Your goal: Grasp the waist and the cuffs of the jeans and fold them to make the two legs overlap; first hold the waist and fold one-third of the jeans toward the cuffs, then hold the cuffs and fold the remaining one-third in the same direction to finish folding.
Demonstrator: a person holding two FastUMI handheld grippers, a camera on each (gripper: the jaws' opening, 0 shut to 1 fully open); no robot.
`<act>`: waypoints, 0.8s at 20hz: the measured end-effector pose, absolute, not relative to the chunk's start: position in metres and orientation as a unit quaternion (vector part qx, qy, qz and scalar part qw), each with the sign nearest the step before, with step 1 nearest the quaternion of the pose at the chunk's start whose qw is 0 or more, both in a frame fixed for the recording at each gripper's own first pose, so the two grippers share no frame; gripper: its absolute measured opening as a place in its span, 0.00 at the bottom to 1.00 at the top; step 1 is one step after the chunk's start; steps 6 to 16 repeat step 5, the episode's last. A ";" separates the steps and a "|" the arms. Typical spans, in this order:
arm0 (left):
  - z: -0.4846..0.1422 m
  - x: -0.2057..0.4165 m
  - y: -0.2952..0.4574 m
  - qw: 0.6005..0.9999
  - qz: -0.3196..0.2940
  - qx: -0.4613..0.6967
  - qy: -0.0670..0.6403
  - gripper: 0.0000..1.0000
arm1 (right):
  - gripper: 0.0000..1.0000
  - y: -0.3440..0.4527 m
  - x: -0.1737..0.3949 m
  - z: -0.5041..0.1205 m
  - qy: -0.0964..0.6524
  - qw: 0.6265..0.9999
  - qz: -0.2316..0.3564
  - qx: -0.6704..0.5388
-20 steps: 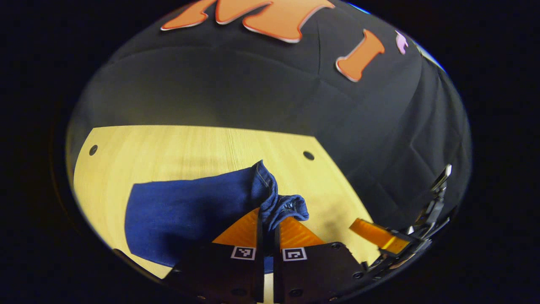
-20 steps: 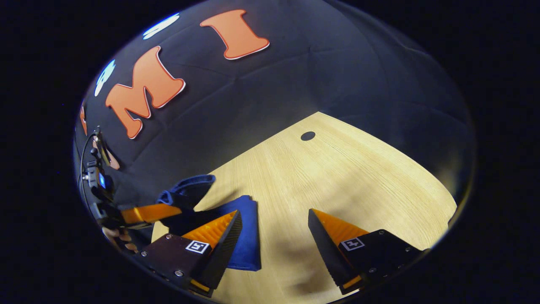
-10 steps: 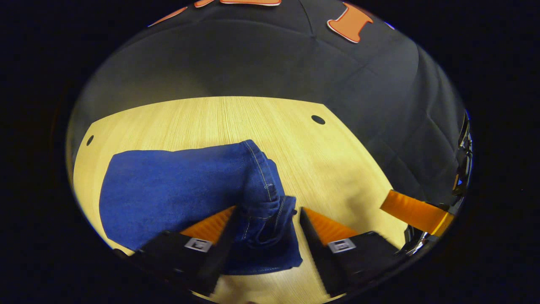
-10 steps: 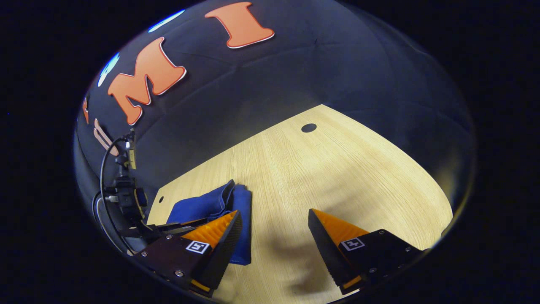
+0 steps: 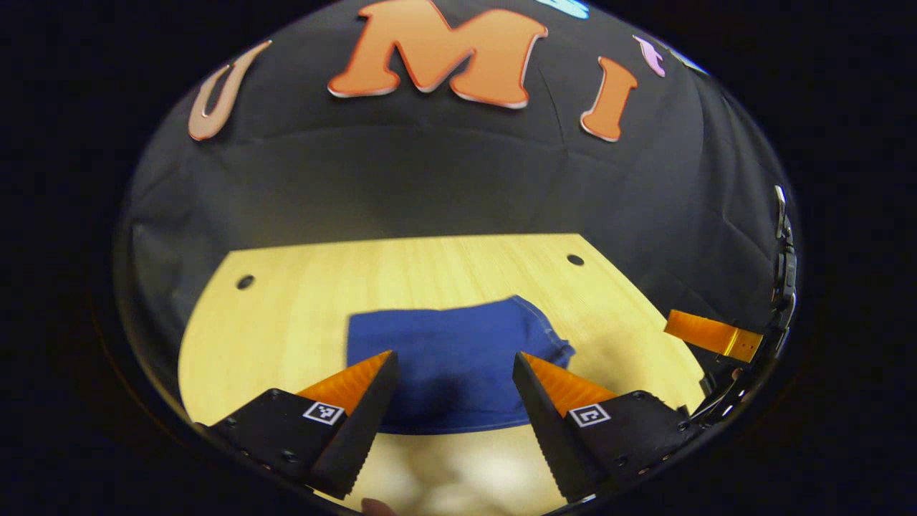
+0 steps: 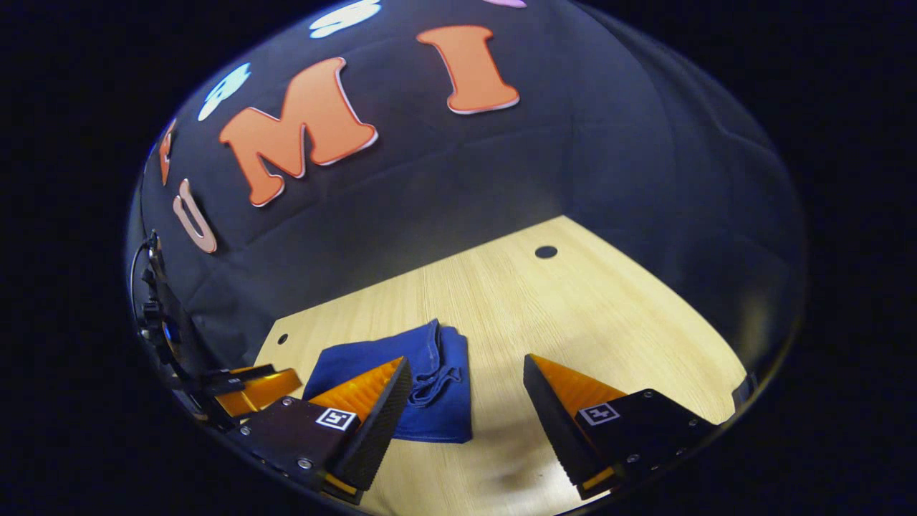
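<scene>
A: Where do the jeans [image 5: 458,369] lie from the left gripper [image 5: 453,390]?

B: Straight ahead of it and a little below, flat on the wooden table [image 5: 301,301]. In the left gripper view the folded bundle shows between the two fingers and beyond their tips, its long side running across, left to right. A rumpled corner sticks out toward the right finger's side.

A: And the fingers?

B: Spread wide, nothing between them. They touch no cloth that I can see; the denim sits apart from both tips.

A: The right gripper [image 6: 467,383]?

B: Also spread wide and empty. From it, the jeans [image 6: 401,383] lie ahead and off to the left, partly behind its left finger, with the loose hemmed edge nearest the gap. Bare table lies ahead of its right finger.

A: Which is nearer?

B: The left gripper faces the bundle squarely, so I judge it the better placed; the right would have to swing leftward. The bundle looks compact already, so the folding seems done or nearly so, perhaps needing only that corner tidied.
</scene>
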State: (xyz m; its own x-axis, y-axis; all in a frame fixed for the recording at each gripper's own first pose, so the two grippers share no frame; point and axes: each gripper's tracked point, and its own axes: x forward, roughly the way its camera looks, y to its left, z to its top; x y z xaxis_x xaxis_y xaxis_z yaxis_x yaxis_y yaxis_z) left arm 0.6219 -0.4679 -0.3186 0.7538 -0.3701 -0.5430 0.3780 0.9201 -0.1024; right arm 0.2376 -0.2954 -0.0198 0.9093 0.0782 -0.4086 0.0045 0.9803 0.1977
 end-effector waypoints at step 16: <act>-0.235 0.617 -0.399 0.966 -0.192 -0.026 0.170 0.98 | 0.97 -0.256 0.205 0.044 0.127 0.990 0.011 0.064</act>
